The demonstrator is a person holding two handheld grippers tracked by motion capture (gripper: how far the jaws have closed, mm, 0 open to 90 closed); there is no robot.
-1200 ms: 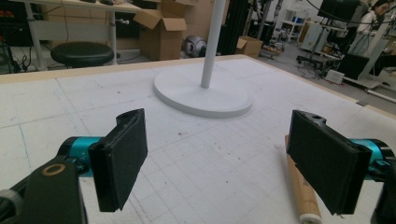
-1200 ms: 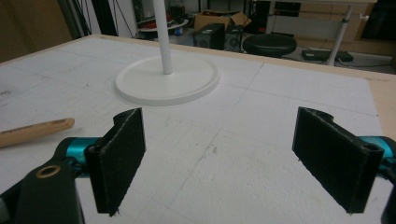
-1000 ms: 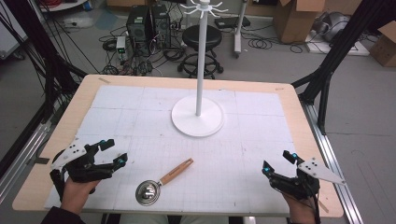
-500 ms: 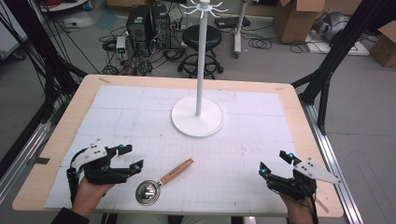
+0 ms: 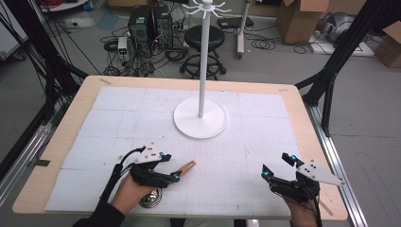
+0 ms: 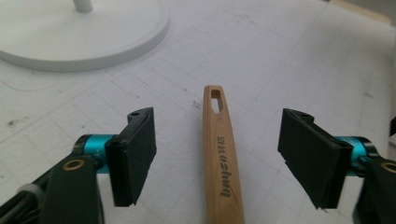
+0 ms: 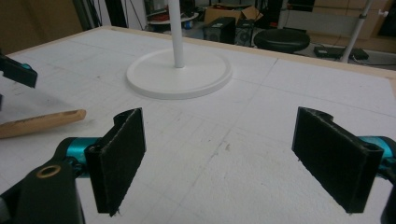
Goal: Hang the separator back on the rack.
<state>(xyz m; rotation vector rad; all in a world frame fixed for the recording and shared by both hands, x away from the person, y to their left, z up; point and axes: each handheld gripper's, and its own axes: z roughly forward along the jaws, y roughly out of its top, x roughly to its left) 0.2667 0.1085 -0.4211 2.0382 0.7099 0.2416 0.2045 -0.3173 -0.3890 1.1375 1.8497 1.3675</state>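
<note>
A utensil with a wooden handle [image 5: 188, 165] and a round metal bowl [image 5: 152, 199] lies near the table's front edge. My left gripper [image 5: 171, 166] hovers over it. In the left gripper view the handle [image 6: 223, 172] runs up between the two pads [image 6: 137, 156] with a gap on each side. The jaws have just been closing but do not touch the wood. My right gripper [image 5: 278, 165] rests open at the front right with nothing between its pads [image 7: 116, 154]. The handle's tip [image 7: 42, 122] shows at the left of the right gripper view.
A white stand with a round base [image 5: 199, 124], a tall pole and hooks on top rises at the table's middle back. White gridded sheets cover the wooden table [image 5: 307, 123]. Boxes, cables and a stool sit on the floor beyond.
My left hand has moved right, from the front left to over the utensil's handle, and its jaws stand a little narrower. The right gripper has stayed put.
</note>
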